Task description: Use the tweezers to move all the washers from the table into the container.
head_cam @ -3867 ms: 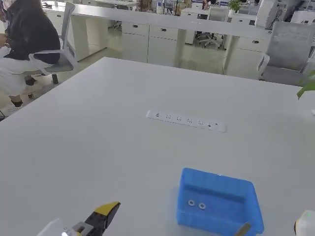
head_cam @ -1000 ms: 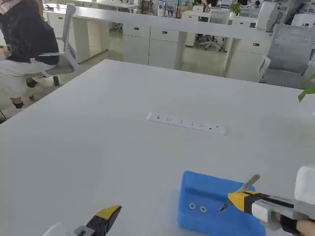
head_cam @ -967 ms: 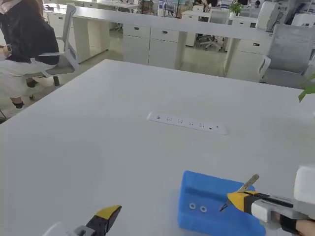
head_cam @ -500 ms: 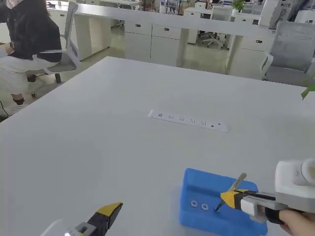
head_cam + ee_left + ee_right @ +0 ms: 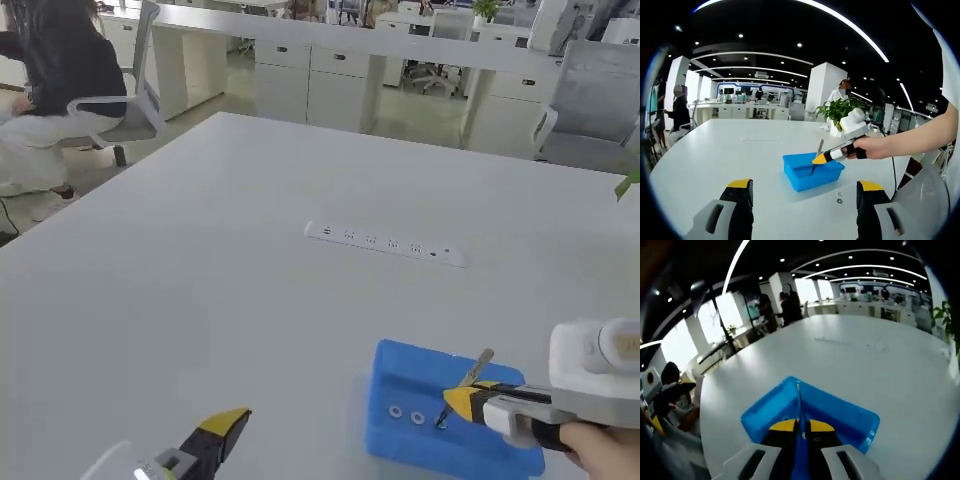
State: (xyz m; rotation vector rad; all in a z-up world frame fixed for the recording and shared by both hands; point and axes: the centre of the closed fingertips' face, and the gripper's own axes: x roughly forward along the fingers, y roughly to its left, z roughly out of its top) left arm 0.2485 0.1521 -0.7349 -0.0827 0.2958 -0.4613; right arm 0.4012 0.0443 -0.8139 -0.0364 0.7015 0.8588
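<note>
A blue container [image 5: 400,372] stands near the table's front edge, with two washers [image 5: 406,414] lying inside it. My right gripper [image 5: 462,402] is shut on a pair of metal tweezers [image 5: 478,367], whose tip points down into the container; I cannot tell whether the tip holds a washer. From the right gripper view, the tweezers [image 5: 799,400] run forward from the closed jaws over the container [image 5: 850,416]. My left gripper [image 5: 805,186] stands open and apart, left of the container [image 5: 805,180]. Two washers [image 5: 840,197] lie on the table beside the container.
A white power strip [image 5: 385,243] lies across the middle of the table. A potted plant [image 5: 837,111] stands at the table's far right. Beyond the far edge are desks and office chairs [image 5: 120,110], with a person seated at the left.
My right gripper came in from the lower right with the tweezers and moved left and down, so the tip now dips into the container. The left gripper stayed put.
</note>
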